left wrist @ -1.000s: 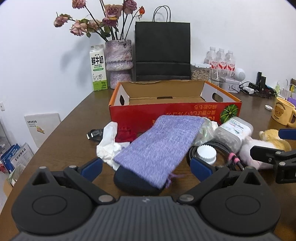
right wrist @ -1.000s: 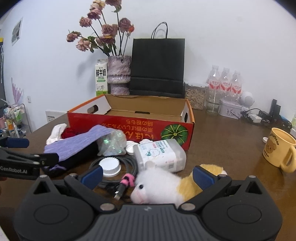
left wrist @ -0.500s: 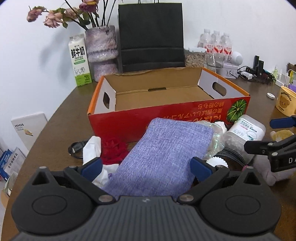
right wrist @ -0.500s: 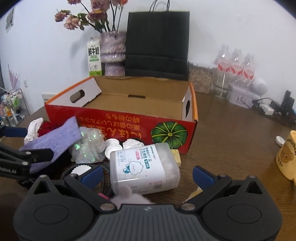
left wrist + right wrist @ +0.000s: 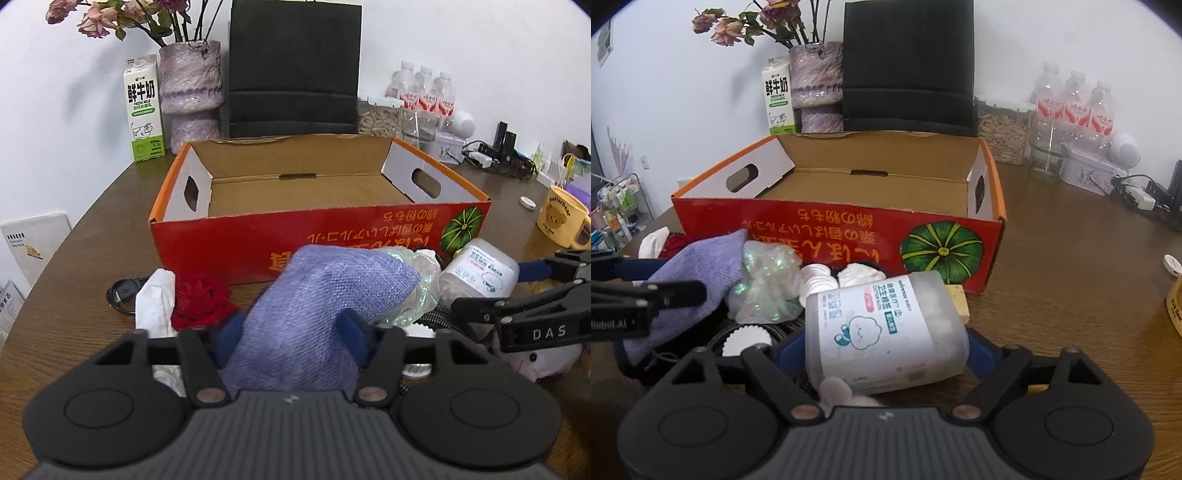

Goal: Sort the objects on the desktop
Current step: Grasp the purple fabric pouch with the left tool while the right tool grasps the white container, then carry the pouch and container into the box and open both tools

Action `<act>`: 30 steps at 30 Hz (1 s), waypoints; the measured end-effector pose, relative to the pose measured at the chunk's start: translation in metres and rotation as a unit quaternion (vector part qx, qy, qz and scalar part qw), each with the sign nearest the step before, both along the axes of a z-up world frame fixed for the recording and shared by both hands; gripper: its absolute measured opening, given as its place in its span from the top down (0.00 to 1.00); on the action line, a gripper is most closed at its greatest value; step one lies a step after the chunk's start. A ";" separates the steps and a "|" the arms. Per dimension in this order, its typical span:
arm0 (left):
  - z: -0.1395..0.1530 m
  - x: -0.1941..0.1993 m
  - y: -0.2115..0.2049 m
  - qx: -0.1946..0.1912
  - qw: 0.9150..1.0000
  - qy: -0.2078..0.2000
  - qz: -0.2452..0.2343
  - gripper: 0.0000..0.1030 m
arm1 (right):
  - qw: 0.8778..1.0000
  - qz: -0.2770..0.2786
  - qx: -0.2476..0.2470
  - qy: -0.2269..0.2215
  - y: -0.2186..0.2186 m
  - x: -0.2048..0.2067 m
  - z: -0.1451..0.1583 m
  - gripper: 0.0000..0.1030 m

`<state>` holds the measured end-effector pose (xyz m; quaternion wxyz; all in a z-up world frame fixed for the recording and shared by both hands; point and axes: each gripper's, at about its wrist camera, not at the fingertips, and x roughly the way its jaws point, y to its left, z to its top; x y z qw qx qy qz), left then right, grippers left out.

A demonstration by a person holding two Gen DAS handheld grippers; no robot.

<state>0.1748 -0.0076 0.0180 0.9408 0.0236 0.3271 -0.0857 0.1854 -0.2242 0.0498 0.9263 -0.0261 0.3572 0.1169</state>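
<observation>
- A second ago both tools hung back from the pile with jaws wide; now each has moved in over one item at the near side of the red box (image 5: 321, 236).
- The left gripper (image 5: 293, 334) is closing, and its blue pads (image 5: 352, 334) already pinch the purple pouch (image 5: 317, 295), which has bunched up and lifted into a hump between them, so it is grasping the pouch.
- The right gripper (image 5: 886, 350) is also closing, around the cotton-swab jar (image 5: 882, 328) lying on its side. The pads sit against both sides of the jar; whether they press hard yet I cannot tell, but it reads as a grip just forming.
- Pouch and jar both lie on the table (image 5: 1052, 258), just in front of the box's near wall; the box is empty inside.
- Judgement: the sorting has barely begun, and both hands look ready to lift their items up and over the wall into the box.
- Risk: the black cable (image 5: 448, 321) and crinkly plastic bag (image 5: 764, 280) touch both items and may drag along.
</observation>
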 end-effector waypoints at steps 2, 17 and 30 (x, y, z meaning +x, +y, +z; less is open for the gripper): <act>0.002 -0.002 0.001 -0.002 1.000 -0.004 0.000 0.56 | 1.000 0.000 0.001 -0.002 0.000 -0.001 0.000 0.17; 0.022 -0.026 0.000 -0.020 0.998 -0.051 -0.007 0.89 | 0.999 -0.009 0.010 -0.052 -0.009 -0.027 0.014 0.20; 0.069 -0.025 0.002 -0.040 0.993 -0.106 -0.006 0.89 | 0.991 -0.014 0.026 -0.128 -0.011 -0.029 0.062 0.20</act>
